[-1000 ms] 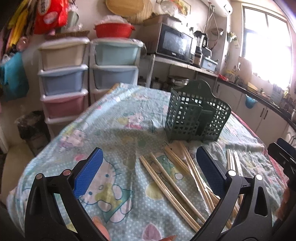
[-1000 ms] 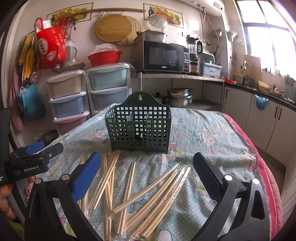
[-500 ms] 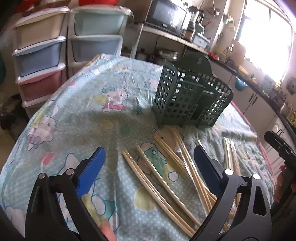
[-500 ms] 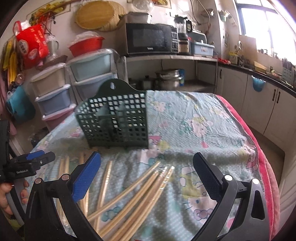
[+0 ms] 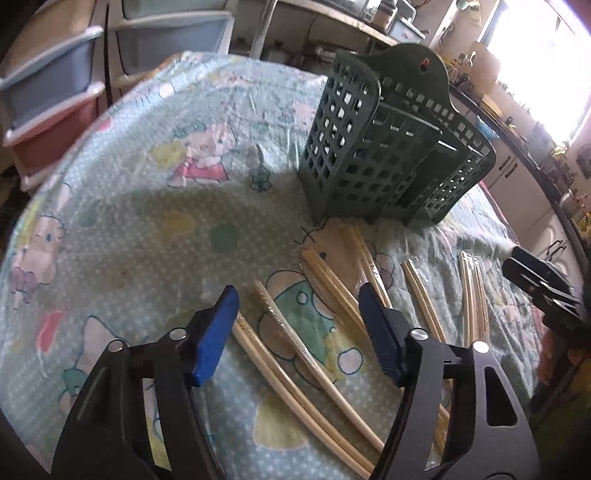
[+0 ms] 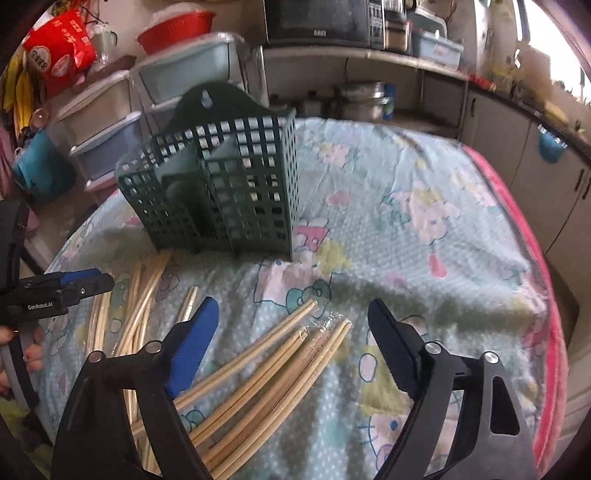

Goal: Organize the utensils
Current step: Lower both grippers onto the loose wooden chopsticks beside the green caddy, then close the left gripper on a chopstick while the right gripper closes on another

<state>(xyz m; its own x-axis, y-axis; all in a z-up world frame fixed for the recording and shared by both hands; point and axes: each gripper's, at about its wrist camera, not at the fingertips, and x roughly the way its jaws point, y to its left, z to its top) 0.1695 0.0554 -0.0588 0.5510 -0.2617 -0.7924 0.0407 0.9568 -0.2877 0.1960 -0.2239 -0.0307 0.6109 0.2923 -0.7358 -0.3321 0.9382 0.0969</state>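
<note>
A dark green slotted utensil basket [image 5: 391, 147] stands upright on the patterned tablecloth [image 5: 147, 192]; it also shows in the right wrist view [image 6: 221, 192]. Several wooden chopsticks [image 5: 325, 354], some in clear wrappers, lie loose in front of it, and show in the right wrist view too [image 6: 280, 365]. My left gripper [image 5: 299, 321] is open and empty, low over the chopsticks. My right gripper [image 6: 291, 332] is open and empty, low over another bunch of chopsticks. Each gripper shows in the other's view: the right one [image 5: 543, 288] and the left one [image 6: 62, 288].
Stacked plastic drawer units [image 6: 110, 122] stand beyond the table's far left. A microwave [image 6: 321, 18] sits on a shelf behind. Kitchen cabinets [image 6: 554, 166] run along the right. A pink edge of the cloth [image 6: 546, 295] marks the table's right side.
Both grippers have dropped lower and moved closer to the chopsticks and the basket. Both sets of fingers have narrowed somewhat but stay open. Nothing has been taken hold of.
</note>
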